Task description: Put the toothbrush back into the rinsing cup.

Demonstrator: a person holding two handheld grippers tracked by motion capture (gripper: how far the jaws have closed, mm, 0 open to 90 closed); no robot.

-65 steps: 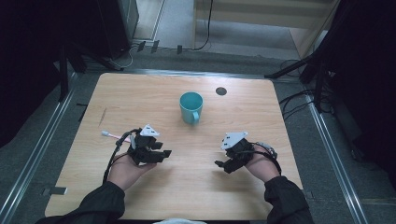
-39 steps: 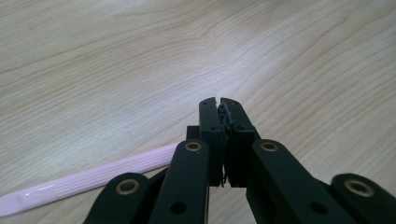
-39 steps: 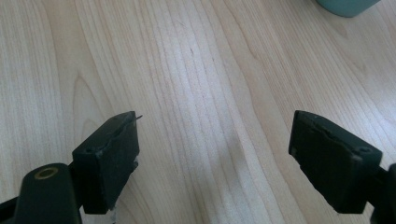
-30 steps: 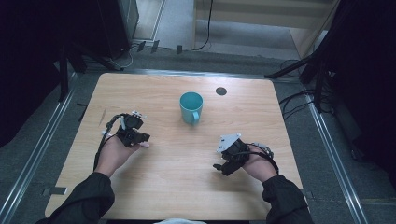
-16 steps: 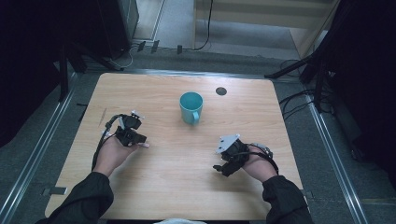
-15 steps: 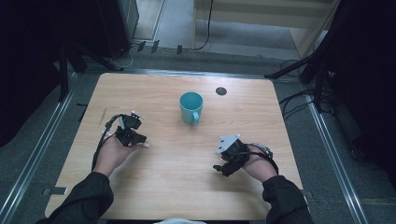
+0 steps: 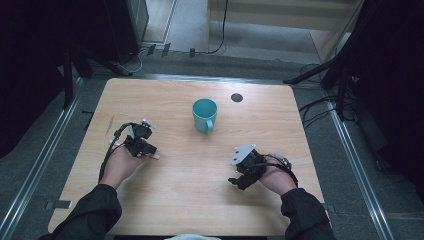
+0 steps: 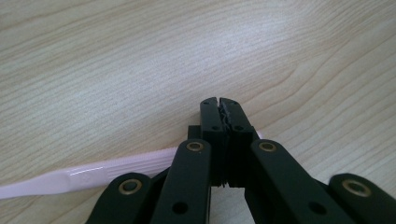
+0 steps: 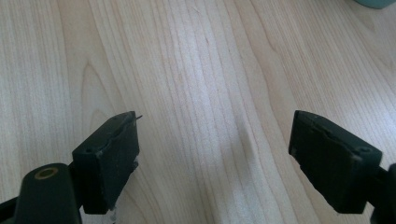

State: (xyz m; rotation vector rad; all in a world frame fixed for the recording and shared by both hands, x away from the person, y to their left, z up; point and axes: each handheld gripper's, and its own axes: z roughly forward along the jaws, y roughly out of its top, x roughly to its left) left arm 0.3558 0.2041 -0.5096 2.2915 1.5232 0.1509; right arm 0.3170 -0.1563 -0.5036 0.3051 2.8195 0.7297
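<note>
Pink plastic stick [image 8: 88,170], flat-handled and toothbrush-like, lies on the wooden table [image 7: 165,200] under the left gripper [image 7: 140,144], its tip poking out toward 3 o'clock in the high view. Versus 2.2 s ago: left hand [image 7: 120,162] has shifted out toward 9 o'clock and further up the table; since 0.5 s ago nothing visibly moved. Right gripper [image 7: 246,170] is barely changed, sitting at roughly 4 o'clock from table centre. Left forearm comes in from 7 o'clock, hand cupped under the gripper, cable looping off its 9 o'clock side. Right hand [image 7: 275,176] is low on the table, gripper aimed toward 9–10 o'clock. Left jaws are pressed fully together in the left gripper view; the stick crosses just beneath them, and whether it's actually pinched I cannot tell. Right jaws are spread wide over bare wood, gripping nothing. Teal mug [image 7: 204,115] stands upright at 12 o'clock, well apart from both grippers.
</note>
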